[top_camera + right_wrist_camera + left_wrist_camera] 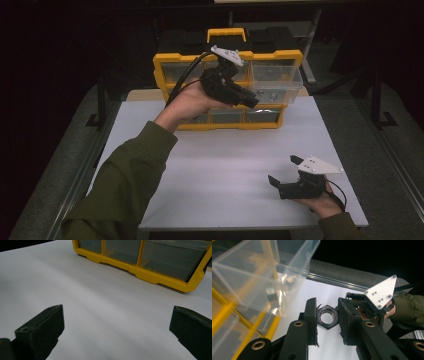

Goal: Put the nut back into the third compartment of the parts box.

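A white table (225, 165) stands in a dark room, a yellow organizer (165, 65) at its far edge. From the high view, the left gripper (250, 100) is raised beside a pulled-out clear drawer (280, 82). In the left gripper view its jaws pinch a steel nut (327, 316); dropping it into the drawer looks next, which calls for centring over the opening. In the right gripper view the right gripper (116, 327) rests with jaws spread, holding nothing.

Steel hex nut (327, 316), threaded bore facing the camera, clamped flat-to-flat between black jaws, raised just beside the clear drawer (262, 270) (which holds seemingly similar nuts)
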